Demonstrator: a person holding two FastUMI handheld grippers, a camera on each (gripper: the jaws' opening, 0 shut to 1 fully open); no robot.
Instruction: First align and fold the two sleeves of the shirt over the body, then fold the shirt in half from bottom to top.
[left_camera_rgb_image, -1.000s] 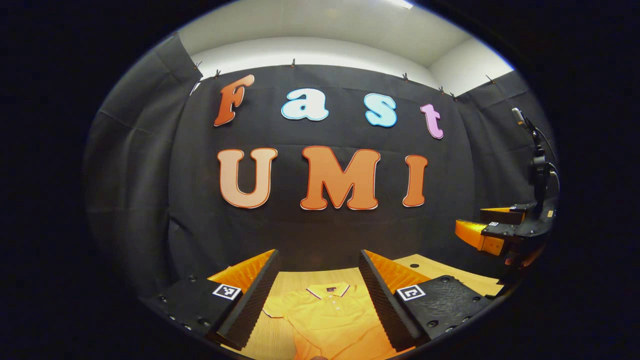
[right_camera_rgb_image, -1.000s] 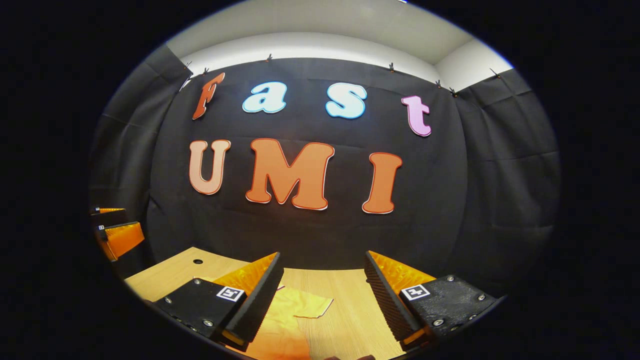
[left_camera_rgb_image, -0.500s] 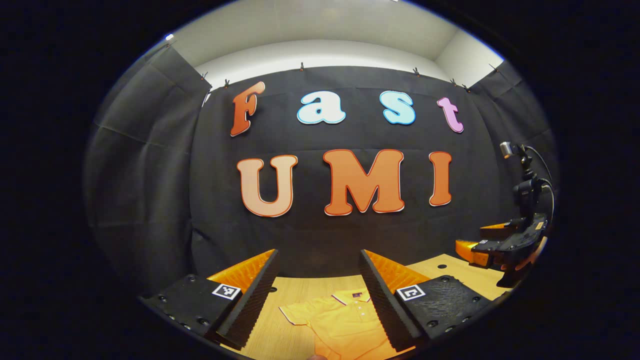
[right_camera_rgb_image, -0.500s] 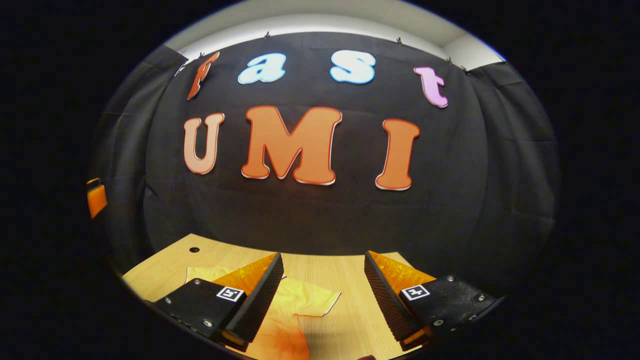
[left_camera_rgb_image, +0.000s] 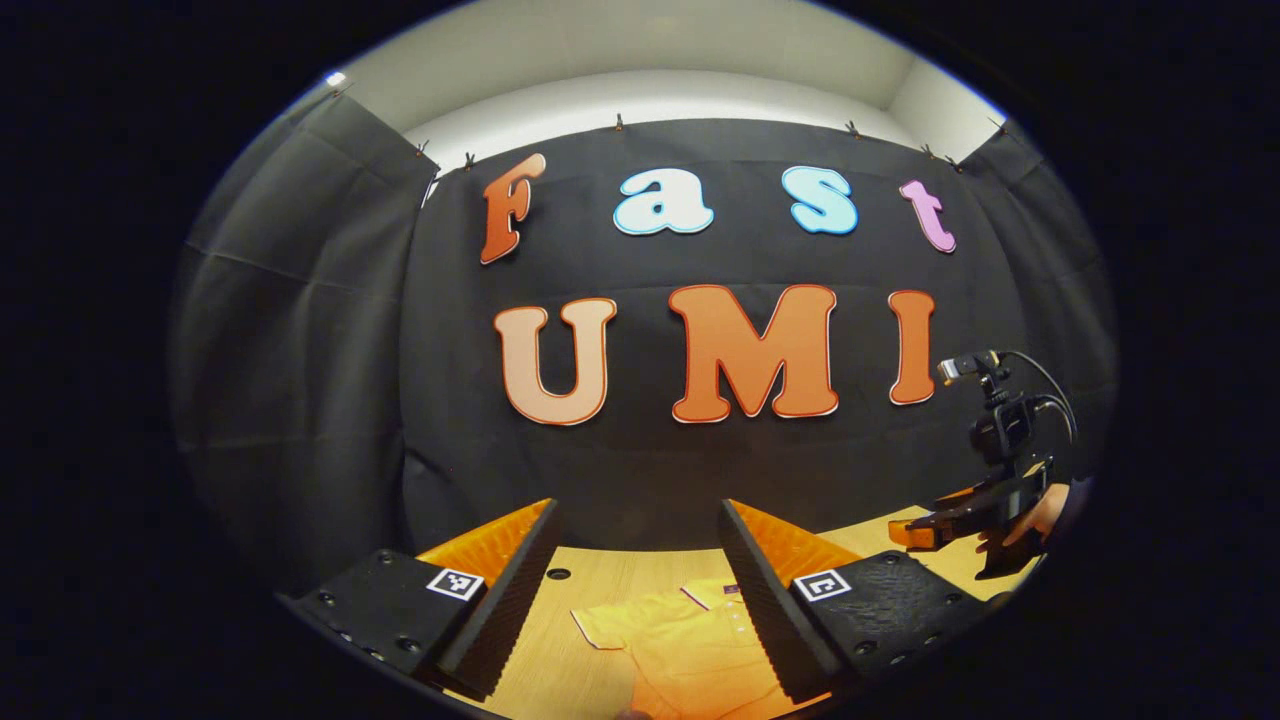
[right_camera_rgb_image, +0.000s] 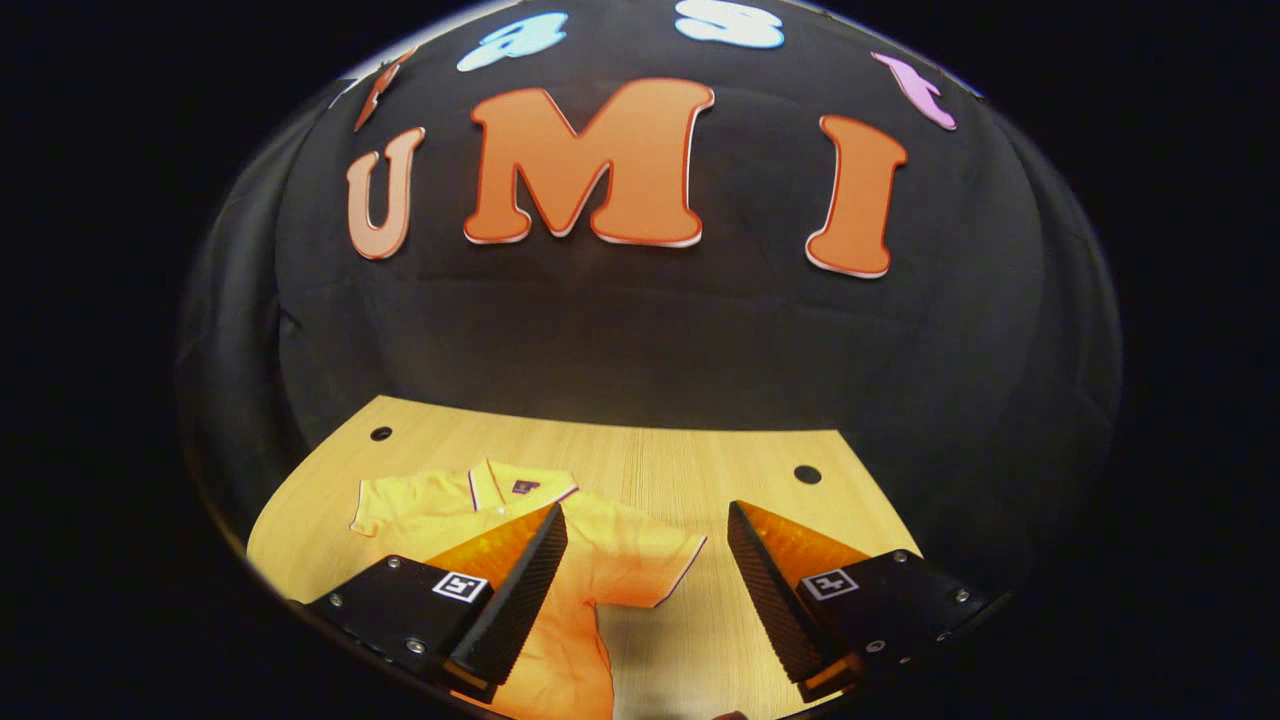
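A yellow-orange shirt (right_camera_rgb_image: 560, 560) with short sleeves, lying flat on the wooden table (right_camera_rgb_image: 680, 470). Collar (right_camera_rgb_image: 505, 485) at the far end, near the wall, with thin dark trim and a small dark tag inside. Both sleeves spread out to the sides, not folded. One sleeve (right_camera_rgb_image: 665, 565) with a dark edge line. Body of the shirt (left_camera_rgb_image: 690, 650) not folded either.

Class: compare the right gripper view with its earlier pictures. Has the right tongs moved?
Yes. The right tongs have tipped downward: against the fixed black cloth wall, the light wooden table and flat yellow polo shirt now show much more fully.
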